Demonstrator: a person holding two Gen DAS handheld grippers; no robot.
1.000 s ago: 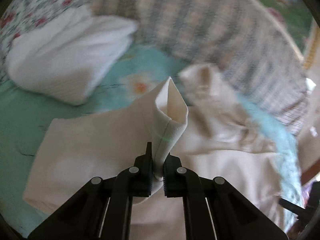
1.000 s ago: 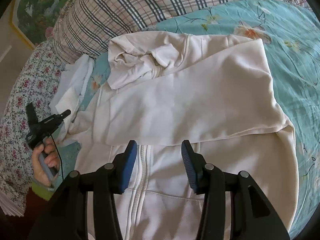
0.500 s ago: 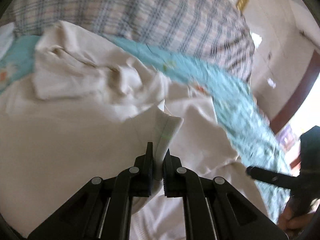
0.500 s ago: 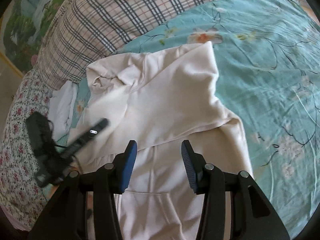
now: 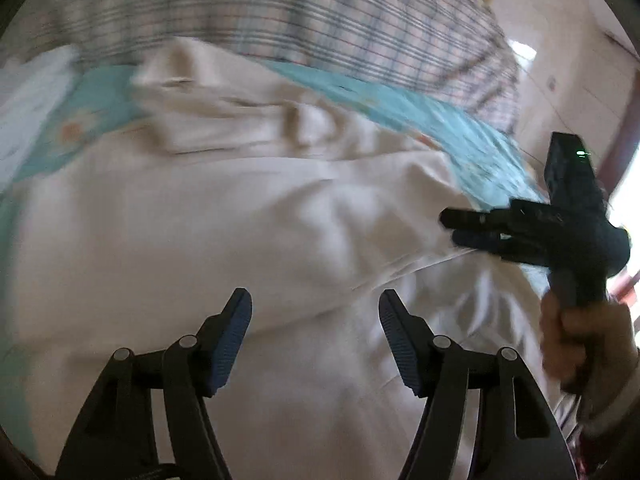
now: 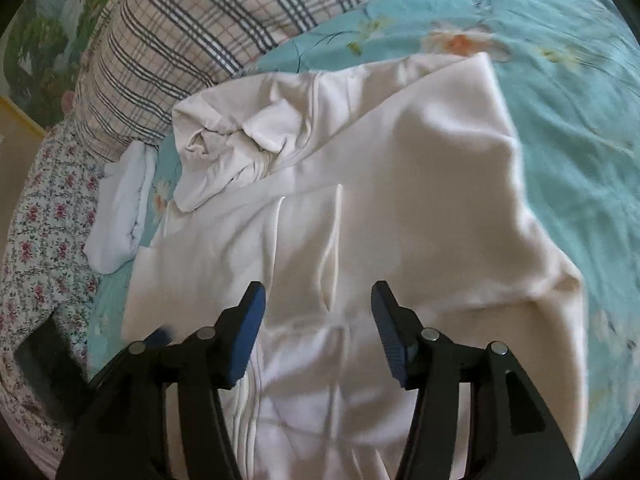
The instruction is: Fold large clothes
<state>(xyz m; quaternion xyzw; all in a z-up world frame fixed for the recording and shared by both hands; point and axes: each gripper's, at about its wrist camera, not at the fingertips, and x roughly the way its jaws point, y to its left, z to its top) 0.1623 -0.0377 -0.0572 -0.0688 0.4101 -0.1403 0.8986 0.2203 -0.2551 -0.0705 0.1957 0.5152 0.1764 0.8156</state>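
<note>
Left tool (image 5: 315,334) newly empty; one hoodie (image 6: 400,208).

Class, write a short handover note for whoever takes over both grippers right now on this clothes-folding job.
Left gripper: open, empty, above the cream zip-up hooded sweatshirt.
Right gripper: open, empty, over its zip front.
The sweatshirt lies on the turquoise floral bedsheet, hood crumpled near the plaid pillow; a folded white garment lies beside it.
Done: one sleeve folded across the body.
Left: remaining folds.
</note>
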